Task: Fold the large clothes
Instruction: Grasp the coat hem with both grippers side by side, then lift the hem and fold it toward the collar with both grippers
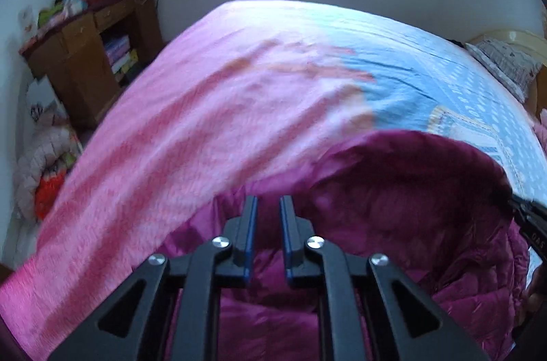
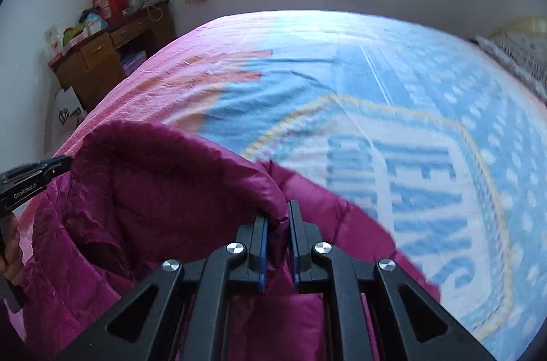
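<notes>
A magenta puffer jacket (image 1: 393,190) lies at the near edge of the bed, its hood lifted into an arch. In the left wrist view my left gripper (image 1: 268,200) has its jaws narrow, with the jacket's fabric between the blue pads at the hood's left end. My right gripper (image 2: 277,210) pinches a fold of the hood's right rim between its pads. The jacket (image 2: 154,190) fills the lower left of the right wrist view. Each gripper shows in the other's view, the right one (image 1: 516,203) and the left one (image 2: 63,162), both at the hood's rim.
The bed (image 1: 205,121) carries a pink and blue printed sheet (image 2: 376,70). A pillow (image 1: 506,67) lies at its right end. A wooden desk (image 1: 78,53) with clutter stands at the left wall, with piled clothes (image 1: 41,169) on the floor. A hand (image 2: 10,251) holds the left gripper.
</notes>
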Demonstrator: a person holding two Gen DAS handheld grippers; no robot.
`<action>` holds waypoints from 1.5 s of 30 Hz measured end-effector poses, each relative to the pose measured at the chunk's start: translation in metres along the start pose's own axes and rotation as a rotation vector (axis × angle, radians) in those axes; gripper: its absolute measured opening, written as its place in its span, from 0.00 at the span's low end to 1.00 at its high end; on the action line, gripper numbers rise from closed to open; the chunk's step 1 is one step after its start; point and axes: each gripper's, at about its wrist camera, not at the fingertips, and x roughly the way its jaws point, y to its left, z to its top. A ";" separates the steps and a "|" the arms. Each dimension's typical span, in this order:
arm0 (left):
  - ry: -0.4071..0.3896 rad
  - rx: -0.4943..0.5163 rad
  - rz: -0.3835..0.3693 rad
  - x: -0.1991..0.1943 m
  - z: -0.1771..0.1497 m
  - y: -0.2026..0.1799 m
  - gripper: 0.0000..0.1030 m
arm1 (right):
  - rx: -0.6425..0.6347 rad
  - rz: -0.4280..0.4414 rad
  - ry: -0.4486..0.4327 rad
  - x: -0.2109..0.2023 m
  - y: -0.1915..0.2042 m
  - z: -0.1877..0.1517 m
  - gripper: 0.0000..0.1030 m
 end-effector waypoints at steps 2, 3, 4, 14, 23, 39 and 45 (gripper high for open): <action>0.053 -0.053 -0.012 0.015 -0.009 0.010 0.14 | 0.053 0.013 0.028 0.008 -0.008 -0.015 0.10; 0.075 -0.086 -0.019 0.022 -0.013 0.015 0.14 | 0.077 0.021 0.043 0.014 -0.012 -0.024 0.10; 0.080 -0.109 -0.037 0.024 -0.016 0.019 0.14 | 0.082 0.021 0.045 0.019 -0.013 -0.032 0.10; -0.006 -0.147 -0.111 0.013 0.013 0.000 0.84 | 0.096 0.032 -0.010 0.018 -0.013 -0.043 0.10; 0.060 -0.156 -0.050 0.033 -0.019 -0.011 0.16 | 0.106 0.038 -0.008 0.020 -0.015 -0.043 0.09; -0.253 -0.023 0.074 -0.053 0.024 -0.041 0.54 | 0.118 0.050 -0.014 0.020 -0.020 -0.044 0.09; -0.109 0.066 0.113 0.010 0.027 -0.064 0.55 | 0.119 0.053 -0.014 0.020 -0.020 -0.044 0.09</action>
